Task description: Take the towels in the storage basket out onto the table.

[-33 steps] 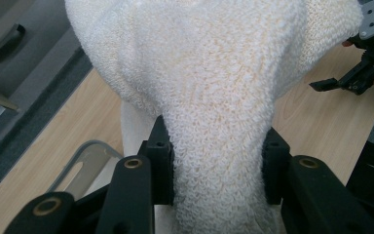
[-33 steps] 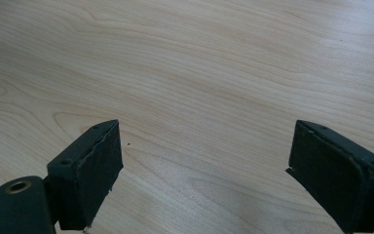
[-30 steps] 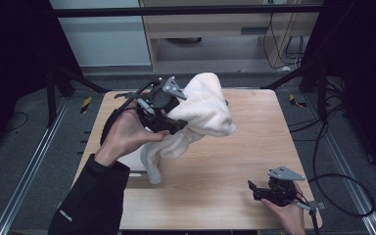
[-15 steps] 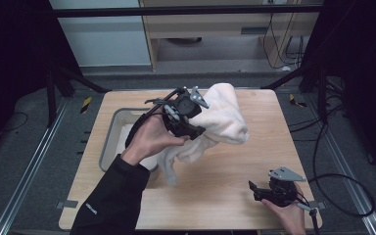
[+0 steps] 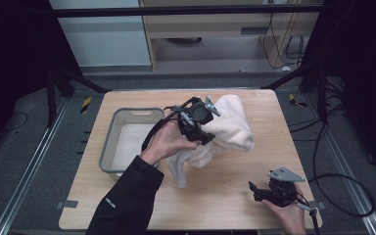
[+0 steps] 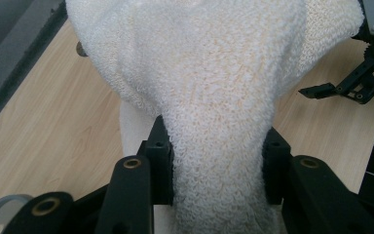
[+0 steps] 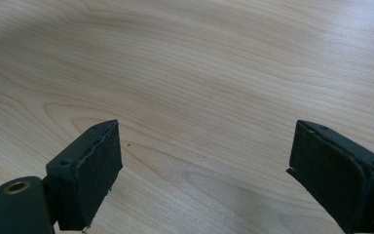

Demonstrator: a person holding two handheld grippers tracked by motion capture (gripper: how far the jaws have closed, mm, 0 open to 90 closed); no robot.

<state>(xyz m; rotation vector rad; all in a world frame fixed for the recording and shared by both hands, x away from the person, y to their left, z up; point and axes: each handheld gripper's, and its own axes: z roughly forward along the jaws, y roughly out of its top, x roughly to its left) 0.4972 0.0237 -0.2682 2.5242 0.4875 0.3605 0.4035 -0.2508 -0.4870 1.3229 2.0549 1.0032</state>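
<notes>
A cream terry towel (image 5: 227, 127) hangs bunched over the middle of the wooden table (image 5: 225, 205), its lower corner trailing onto the wood. My left gripper (image 5: 206, 128) is shut on it; in the left gripper view both black pads (image 6: 161, 165) press a thick fold of the towel (image 6: 214, 122) from either side. My right gripper (image 5: 255, 190) rests low at the table's front right corner, well apart from the towel. Its jaws stand wide in the right gripper view (image 7: 204, 165), with bare wood between them.
A grey plastic tub (image 5: 108, 147) sits on the table's left half, beside the person's left forearm. Black frame posts and cables surround the table. The other gripper (image 6: 350, 85) shows at the right edge of the left gripper view.
My left gripper has carried the towel to the right and lower, uncovering the grey tub. The right gripper has stayed in place.
</notes>
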